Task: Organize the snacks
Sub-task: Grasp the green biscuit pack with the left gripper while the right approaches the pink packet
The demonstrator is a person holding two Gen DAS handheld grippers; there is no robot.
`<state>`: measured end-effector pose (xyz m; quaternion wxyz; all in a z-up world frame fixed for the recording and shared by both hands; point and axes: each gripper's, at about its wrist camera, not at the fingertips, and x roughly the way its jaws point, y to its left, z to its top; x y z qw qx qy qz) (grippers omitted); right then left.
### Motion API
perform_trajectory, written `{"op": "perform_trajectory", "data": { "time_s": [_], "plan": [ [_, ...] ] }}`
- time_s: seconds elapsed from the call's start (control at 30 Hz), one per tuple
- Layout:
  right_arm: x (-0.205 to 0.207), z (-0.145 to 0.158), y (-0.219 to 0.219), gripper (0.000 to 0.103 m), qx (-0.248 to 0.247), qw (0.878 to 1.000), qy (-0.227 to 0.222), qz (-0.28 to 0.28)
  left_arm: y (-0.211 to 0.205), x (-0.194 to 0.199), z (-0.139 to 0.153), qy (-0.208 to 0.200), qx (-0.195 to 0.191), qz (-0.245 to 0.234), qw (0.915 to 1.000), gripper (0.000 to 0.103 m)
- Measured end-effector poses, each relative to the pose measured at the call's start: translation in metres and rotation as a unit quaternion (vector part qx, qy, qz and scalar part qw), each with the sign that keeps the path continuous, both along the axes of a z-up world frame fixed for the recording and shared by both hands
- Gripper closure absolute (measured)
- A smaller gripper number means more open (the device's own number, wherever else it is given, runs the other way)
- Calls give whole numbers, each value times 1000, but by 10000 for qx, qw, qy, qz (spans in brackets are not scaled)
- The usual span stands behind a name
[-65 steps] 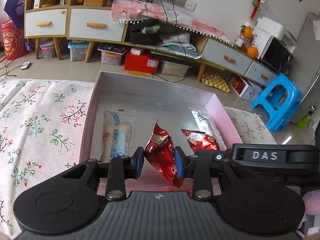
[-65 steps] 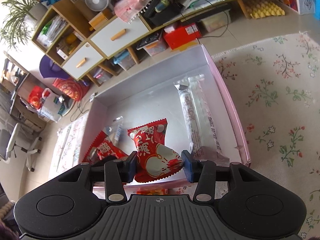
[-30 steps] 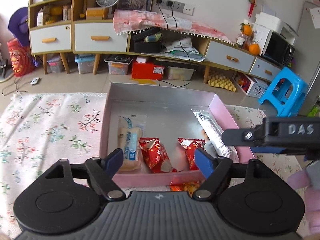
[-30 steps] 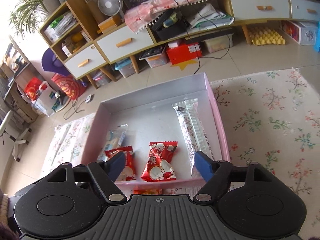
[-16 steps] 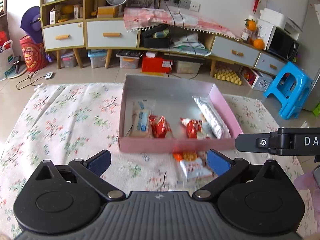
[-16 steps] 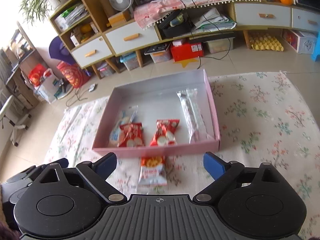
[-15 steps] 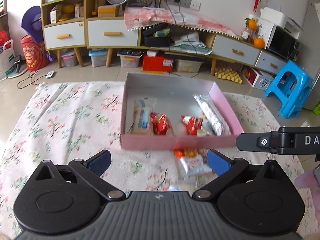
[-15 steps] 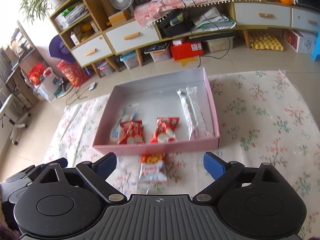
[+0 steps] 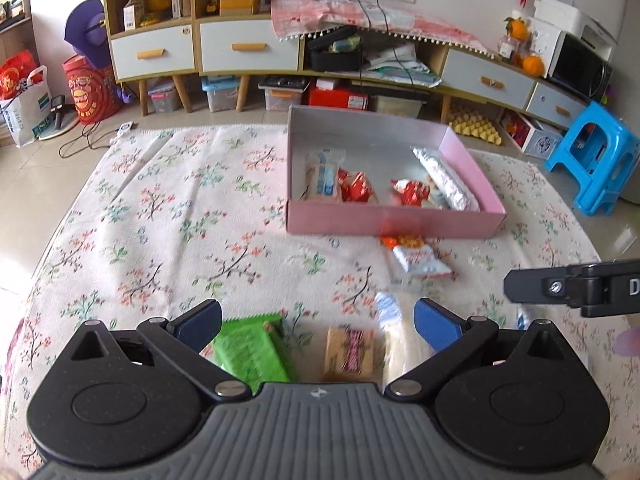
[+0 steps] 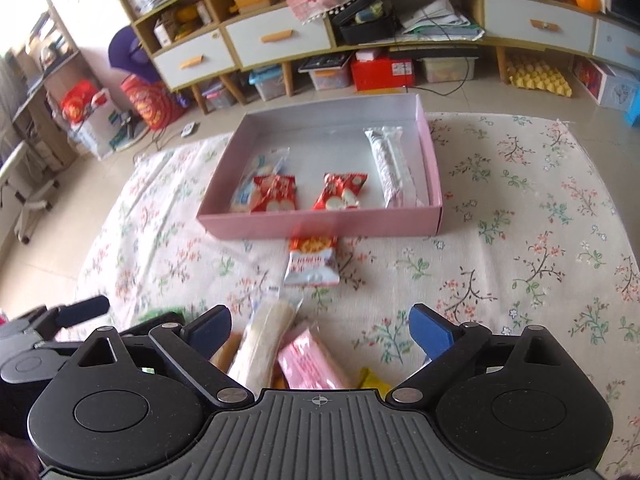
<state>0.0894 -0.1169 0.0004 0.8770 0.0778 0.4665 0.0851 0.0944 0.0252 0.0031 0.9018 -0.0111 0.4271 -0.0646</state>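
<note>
A pink box [image 9: 392, 221] [image 10: 320, 227] on the floral cloth holds a pale blue-white pack [image 9: 320, 178], two red packs [image 10: 276, 196] [image 10: 340, 194] and a long silver pack [image 10: 387, 164]. A red-and-white pack [image 9: 416, 258] [image 10: 312, 262] lies just in front of the box. My left gripper [image 9: 318, 320] is open and empty above a green pack [image 9: 250, 350] and a tan pack [image 9: 348, 354]. My right gripper [image 10: 320, 330] is open and empty above a long pale pack [image 10: 266, 340], a pink pack [image 10: 310, 364] and a yellow pack [image 10: 372, 382].
The floral cloth [image 9: 180, 216] covers the work surface. Behind stands a low cabinet with drawers [image 9: 248, 46], storage bins beneath it, and a blue stool [image 9: 596, 160] at the right. The other gripper shows at the right edge [image 9: 580, 286] and at the left edge [image 10: 52, 322].
Both grippers let go of their red packs in the box, opened wide and pulled back toward me. The loose packs near the front have come into view under them.
</note>
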Motion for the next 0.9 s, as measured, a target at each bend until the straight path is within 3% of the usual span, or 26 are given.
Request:
{"op": "perform_trajectory", "data": {
  "time_s": [0.37,0.6,0.9],
  "plan": [
    [-18,-21,15,6,-532,9970,72,565,34,-16,-16,380,-107,494,9980,0],
    [-24,-34,18,6,-956,9914,-33,895,44,-19,-37,971,-682,1184,9859,3],
    [-25,-55,28,6,-1167,9856,321,1177,42,-19,-45,1144,-1146,1532,9748,17]
  ]
}}
